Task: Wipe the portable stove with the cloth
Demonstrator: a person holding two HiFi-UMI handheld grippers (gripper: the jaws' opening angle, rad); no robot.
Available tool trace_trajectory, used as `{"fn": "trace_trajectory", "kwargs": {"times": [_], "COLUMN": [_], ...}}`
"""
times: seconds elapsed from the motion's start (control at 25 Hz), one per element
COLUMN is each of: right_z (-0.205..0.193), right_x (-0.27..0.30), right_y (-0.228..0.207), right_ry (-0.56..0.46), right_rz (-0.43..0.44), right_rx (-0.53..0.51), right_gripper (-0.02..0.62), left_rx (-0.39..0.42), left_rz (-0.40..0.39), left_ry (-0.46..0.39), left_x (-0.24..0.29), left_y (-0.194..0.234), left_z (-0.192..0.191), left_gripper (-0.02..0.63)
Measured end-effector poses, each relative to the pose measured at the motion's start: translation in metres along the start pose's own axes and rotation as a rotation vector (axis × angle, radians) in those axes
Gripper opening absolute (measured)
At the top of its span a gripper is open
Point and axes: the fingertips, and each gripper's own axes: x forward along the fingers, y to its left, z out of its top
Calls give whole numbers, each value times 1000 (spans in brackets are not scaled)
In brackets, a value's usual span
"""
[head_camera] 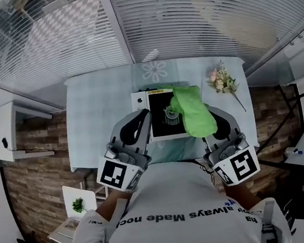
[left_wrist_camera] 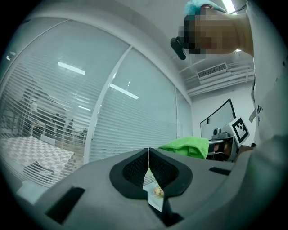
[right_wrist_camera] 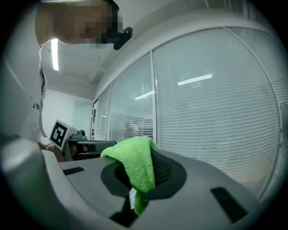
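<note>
The portable stove [head_camera: 162, 123] is white with a black top and sits mid-table, right in front of me. A bright green cloth [head_camera: 192, 110] hangs over the stove's right side, raised off it. My right gripper [head_camera: 209, 118] is shut on the green cloth [right_wrist_camera: 136, 168], which drapes out from between its jaws. My left gripper [head_camera: 144, 117] hovers at the stove's left edge, its jaws [left_wrist_camera: 148, 155] pressed together with nothing between them. Both gripper views point upward toward the window blinds, so neither shows the stove. The green cloth [left_wrist_camera: 187, 146] shows off to the right in the left gripper view.
A pale tablecloth covers the table [head_camera: 99, 113], which stands against a window with blinds. A small bunch of flowers [head_camera: 222, 81] lies at the table's back right. A white shelf [head_camera: 3, 132] stands to the left, and a small potted plant [head_camera: 78, 204] sits low on the left.
</note>
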Motion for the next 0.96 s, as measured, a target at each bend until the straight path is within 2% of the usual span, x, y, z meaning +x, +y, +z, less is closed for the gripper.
{"fn": "trace_trajectory", "kwargs": {"times": [0.28,0.96], "right_z": [3,12], "right_x": [-8,-3], "right_y": [-12,-13], "right_ry": [-11,-19], "right_rz": [-37,-43], "right_rx": [-9,-40], "right_gripper": [26,26], "left_rx": [-3,-9], "left_rz": [27,31], "left_ry": [-13,-24], "left_x": [6,4], "left_y": [-1,4], "left_z": [1,4], "left_gripper": [12,12]}}
